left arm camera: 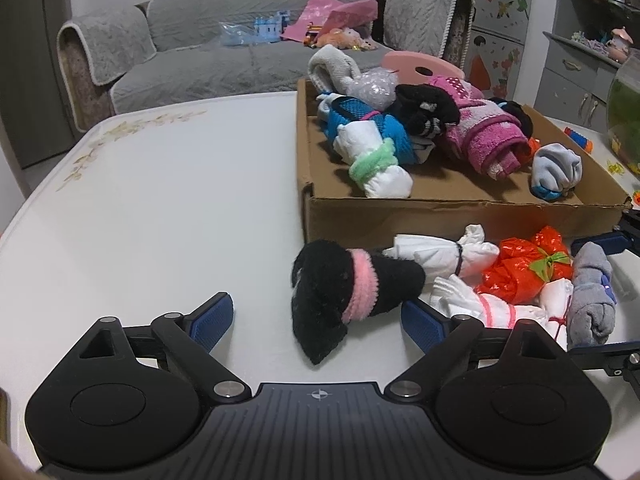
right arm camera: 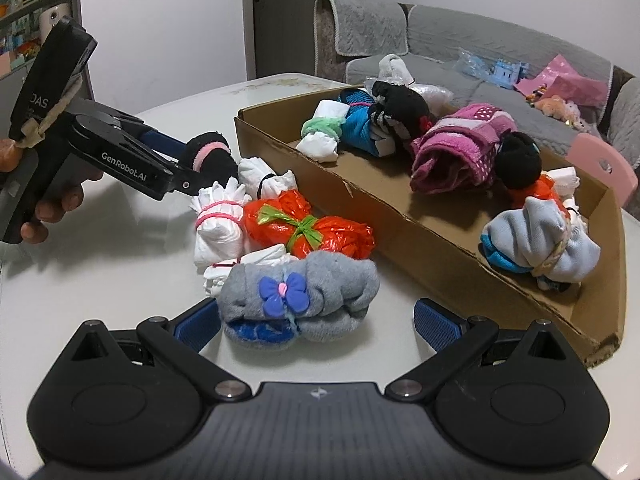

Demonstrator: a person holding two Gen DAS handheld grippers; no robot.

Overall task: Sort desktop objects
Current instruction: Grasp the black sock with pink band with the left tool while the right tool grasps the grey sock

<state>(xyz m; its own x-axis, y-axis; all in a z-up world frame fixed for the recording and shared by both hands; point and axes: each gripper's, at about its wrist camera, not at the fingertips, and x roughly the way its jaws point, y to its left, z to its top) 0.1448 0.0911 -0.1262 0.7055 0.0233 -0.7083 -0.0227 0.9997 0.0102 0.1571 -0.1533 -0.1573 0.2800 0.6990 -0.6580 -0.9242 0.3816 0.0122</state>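
On the side of the left gripper (right arm camera: 188, 168), as seen from the right wrist camera, the white lettering "GenRobot.AI" can be read; on the black block strapped above it only the letters "DAS" are shown, the rest being cut off. A hand (right arm camera: 48, 208) is seen wrapped round its handle.

In the left wrist view the left gripper (left arm camera: 318, 318) is spread wide, its blue pads (left arm camera: 214, 316) touching nothing. Between the fingers a black sock roll (left arm camera: 352, 292) banded in pink is lying on the white table (left arm camera: 160, 208), nearer the right finger than the left and apart from both. Just beyond the right finger a white bundle tied with pink string (left arm camera: 488, 304), an orange plastic bundle (left arm camera: 520, 268) with a green tie, and another white bundle (left arm camera: 436, 252) are crowded together, so that side is hemmed in. Ahead of the fingertips a cardboard tray (left arm camera: 440, 216) is standing, filled with rolled socks and a pink towel roll (left arm camera: 488, 140).

In the right wrist view the right gripper (right arm camera: 318, 322) is likewise held wide apart, nothing being pinched. A grey sock roll (right arm camera: 312, 292) bearing a blue butterfly clip (right arm camera: 283, 291) is placed between its fingers, close against the left pad and well clear of the right. Directly behind it the orange plastic bundle (right arm camera: 308, 228) and the white bundles (right arm camera: 218, 232) are pressed together. Past the right finger the cardboard tray (right arm camera: 440, 248) is set at a slant, a light blue sock bundle (right arm camera: 540, 244) lying in its near end.
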